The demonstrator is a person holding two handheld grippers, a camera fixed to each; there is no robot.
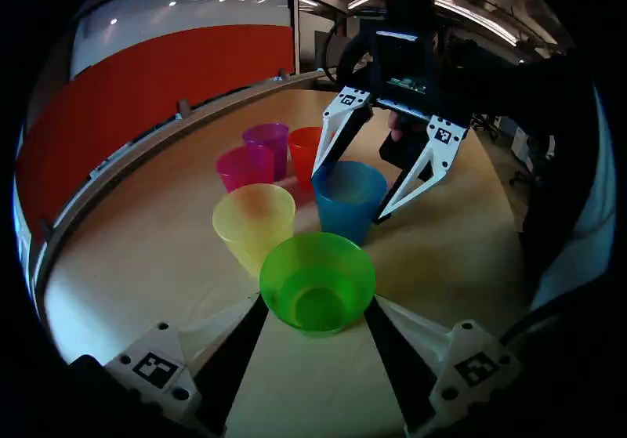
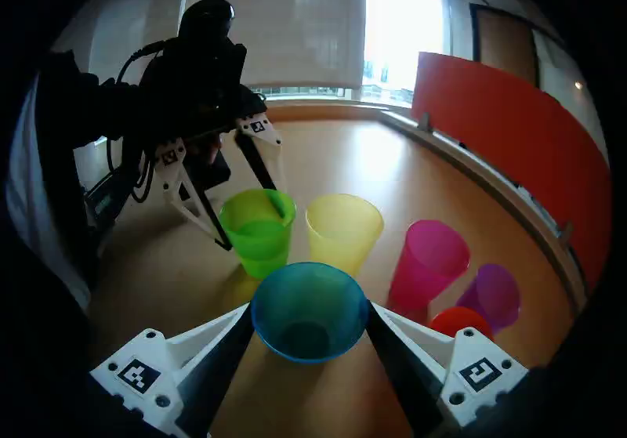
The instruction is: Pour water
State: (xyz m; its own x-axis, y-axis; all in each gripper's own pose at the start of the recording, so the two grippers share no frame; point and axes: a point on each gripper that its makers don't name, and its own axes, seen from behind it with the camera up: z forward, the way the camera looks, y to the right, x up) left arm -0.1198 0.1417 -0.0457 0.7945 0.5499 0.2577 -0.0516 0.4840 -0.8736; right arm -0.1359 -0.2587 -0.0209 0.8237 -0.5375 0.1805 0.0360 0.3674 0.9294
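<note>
Left gripper [image 1: 316, 303] grips the green cup [image 1: 317, 281] between both fingers, at the near edge of the wooden table [image 1: 141, 258]. Right gripper [image 2: 309, 310] likewise clamps the blue cup [image 2: 309, 324], just beside the yellow cup [image 2: 343, 230].

Blue cup [image 2: 309, 322] clasped between tongs [image 2: 309, 313]

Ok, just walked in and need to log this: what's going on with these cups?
A person works two grippers. The left gripper has its jaws either side of the green plastic cup, the right gripper around the blue plastic cup. Both cups stand upright on the wooden table.
</note>
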